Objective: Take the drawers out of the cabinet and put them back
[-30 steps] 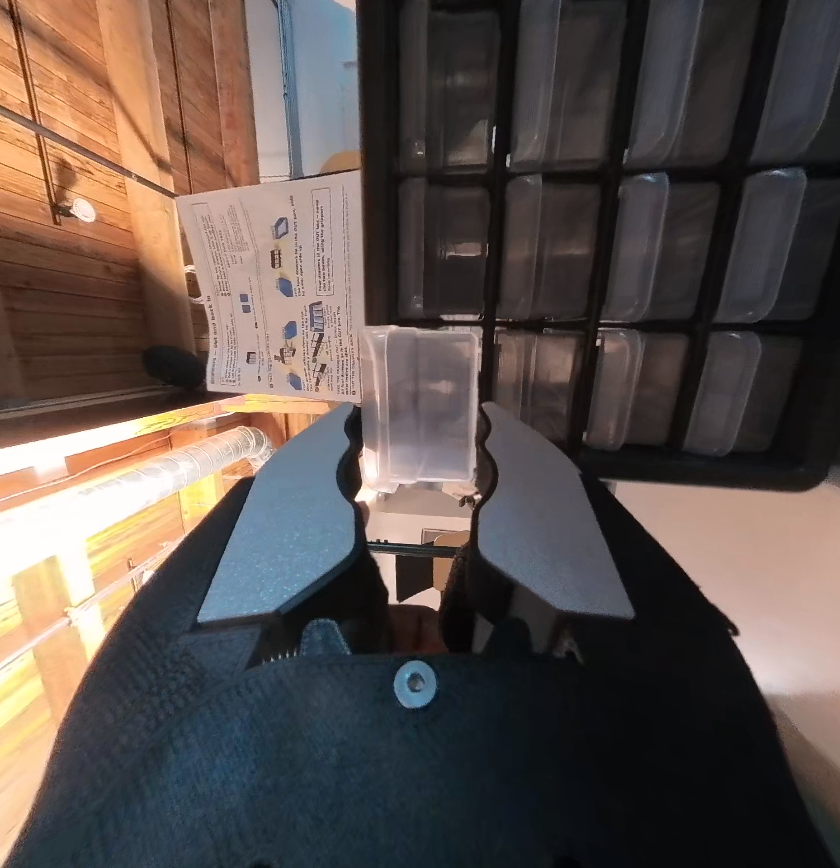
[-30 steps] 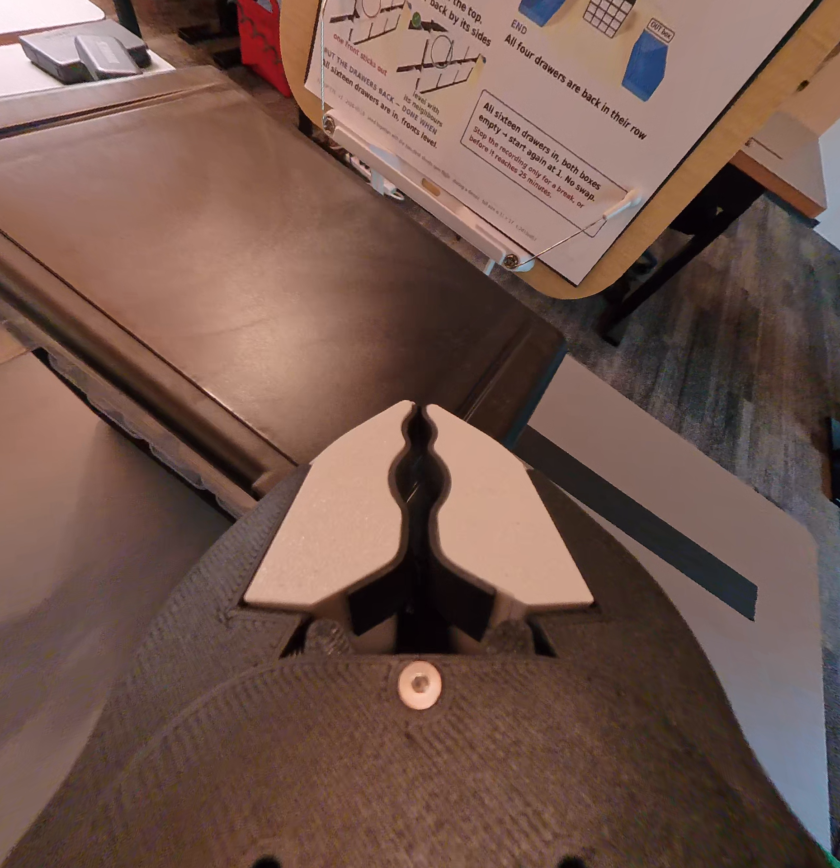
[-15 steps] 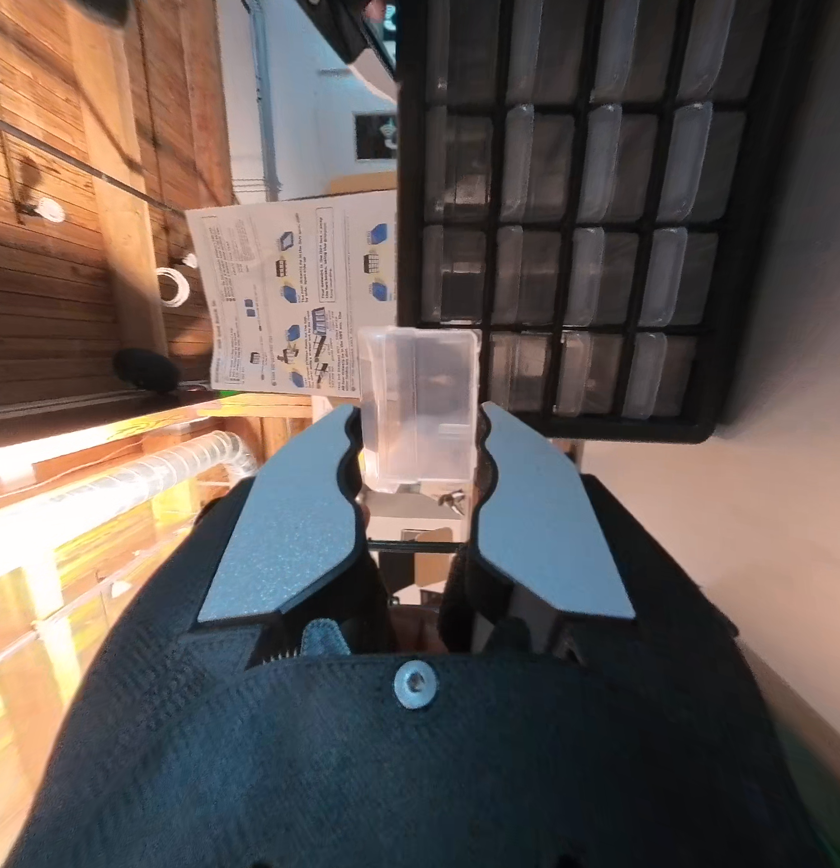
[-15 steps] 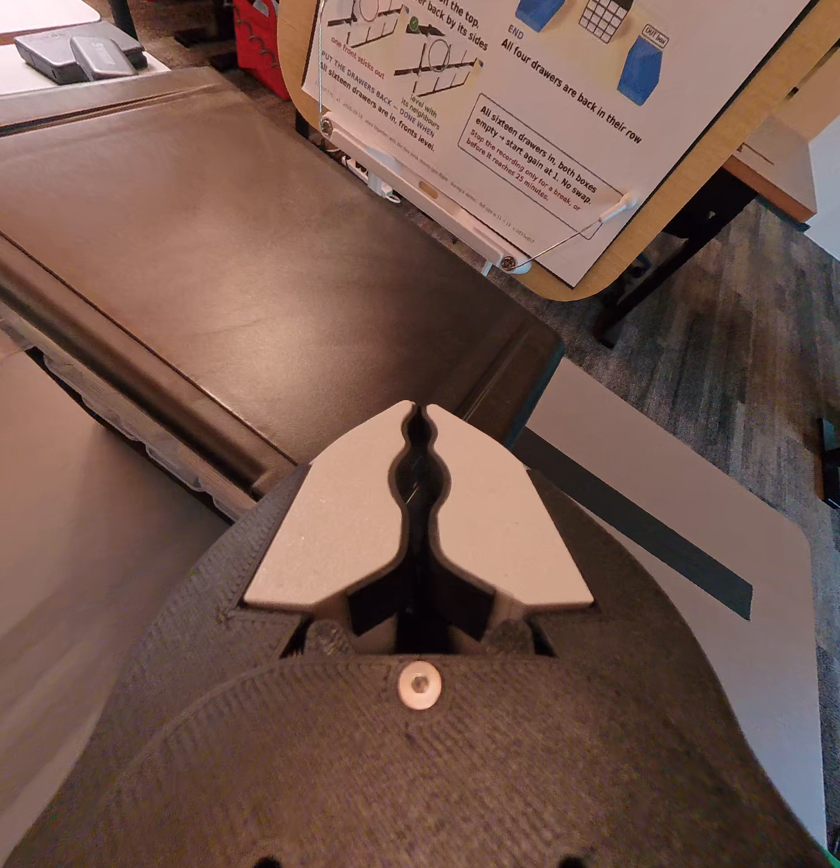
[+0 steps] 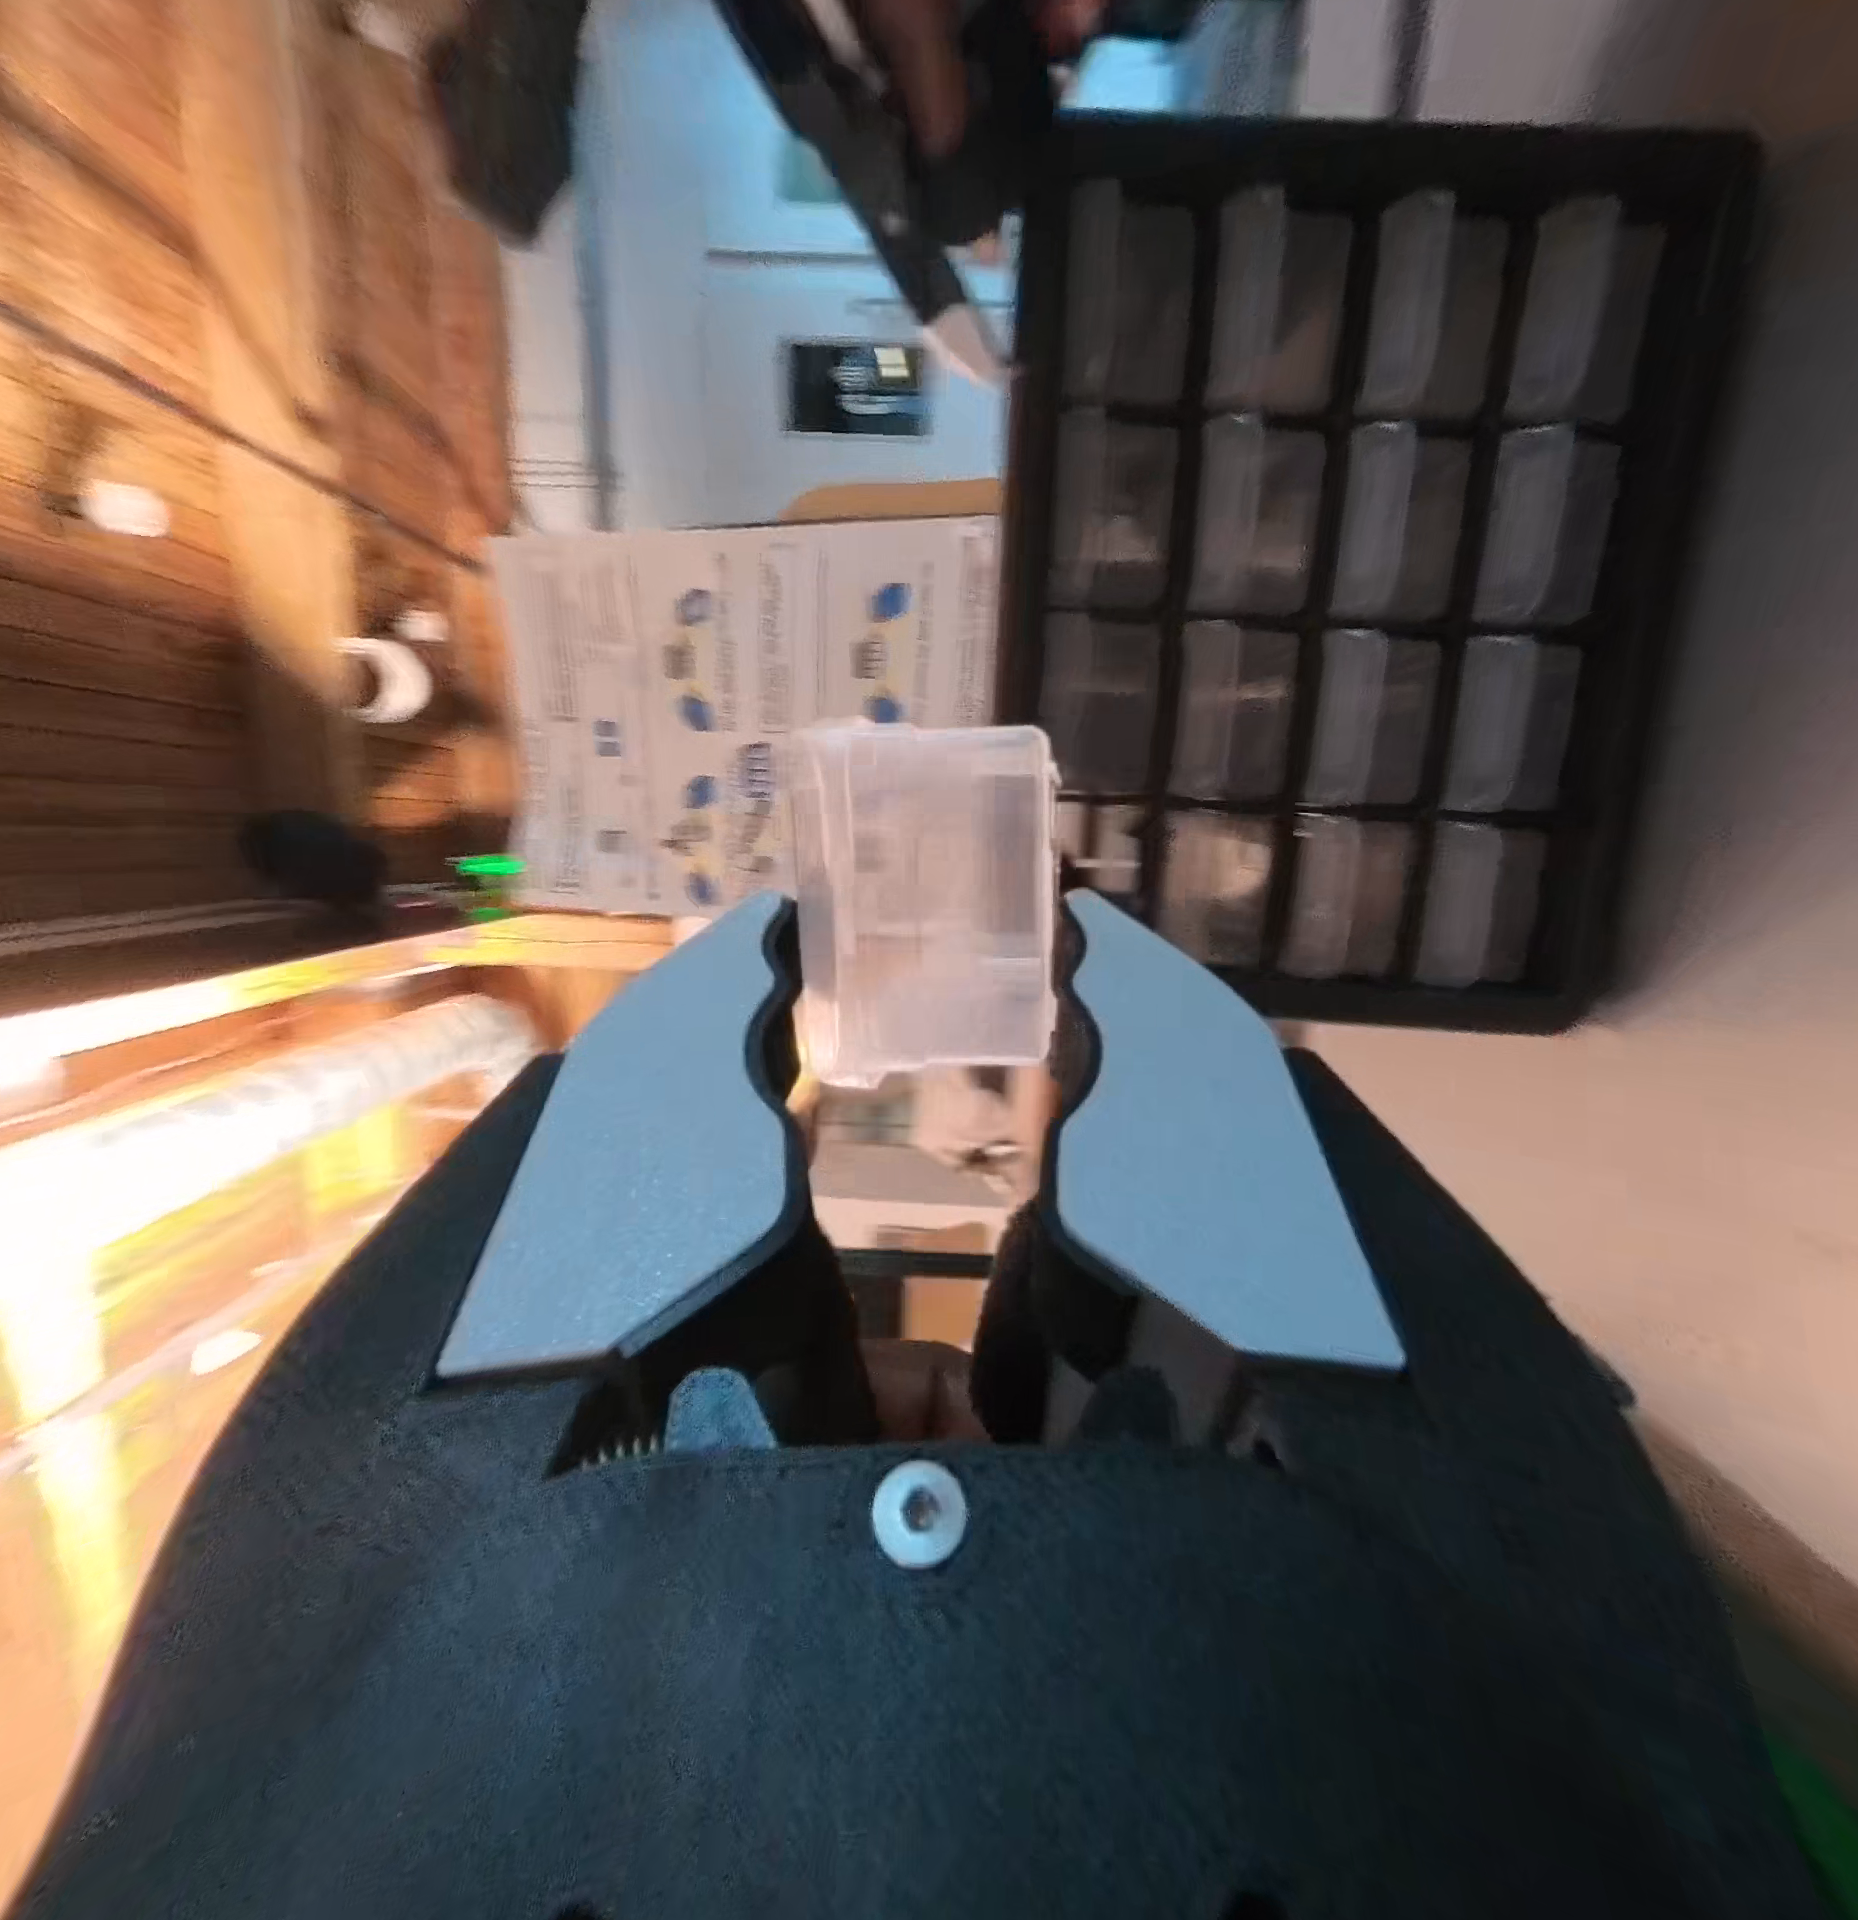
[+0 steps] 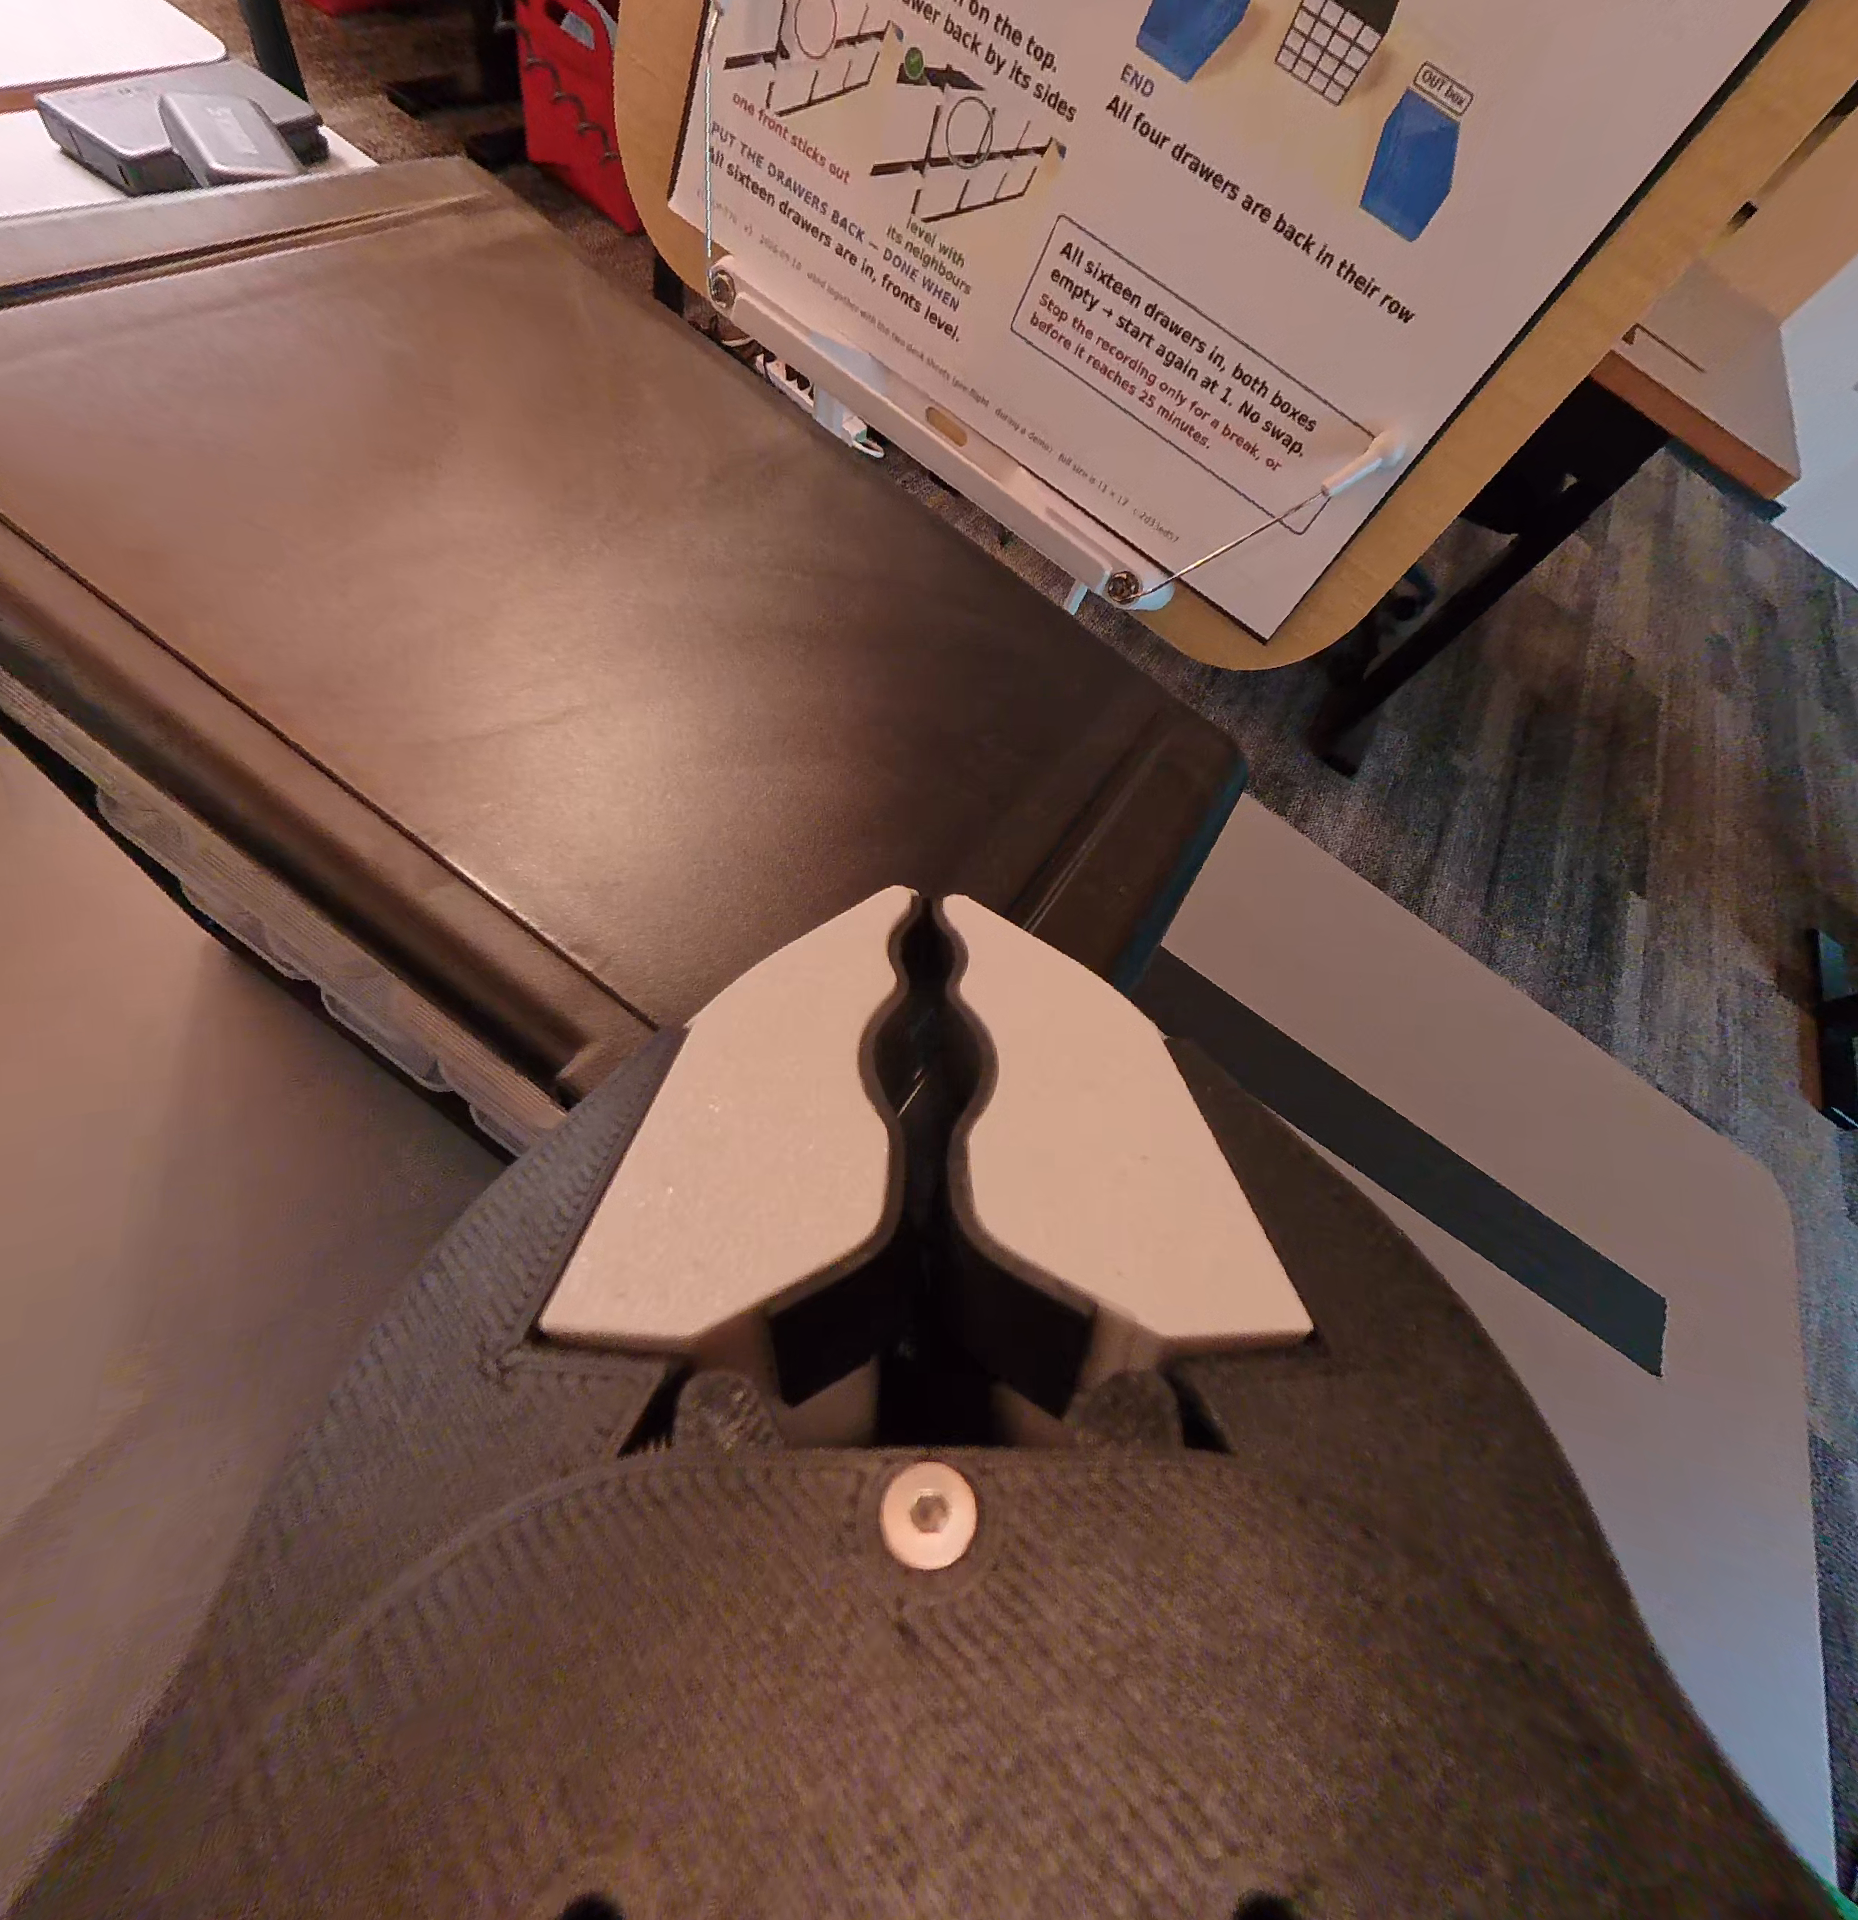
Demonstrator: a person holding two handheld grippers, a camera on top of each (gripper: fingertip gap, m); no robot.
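Observation:
The left wrist view is rolled sideways. My left gripper (image 5: 923, 920) is shut on a clear plastic drawer (image 5: 925, 894), held in the air well away from the black cabinet (image 5: 1361, 582). The cabinet front shows a grid of clear drawers; the slot at its lower left corner (image 5: 1096, 862) looks empty. My right gripper (image 6: 927, 906) is shut and empty, resting over the cabinet's dark top (image 6: 551, 582) near its right corner. It also shows in the left wrist view (image 5: 904, 187), above the cabinet.
A printed instruction sheet on a wooden board (image 6: 1164, 239) stands behind the cabinet. The grey table (image 6: 1476, 1195) carries a strip of black tape (image 6: 1424, 1164). Carpet floor and table legs lie to the right. A wooden wall (image 5: 177, 520) fills the left wrist view's left.
My left gripper has pulled back from the cabinet with the drawer; the cabinet now looks smaller and farther. The right gripper has shifted only slightly over the cabinet top.

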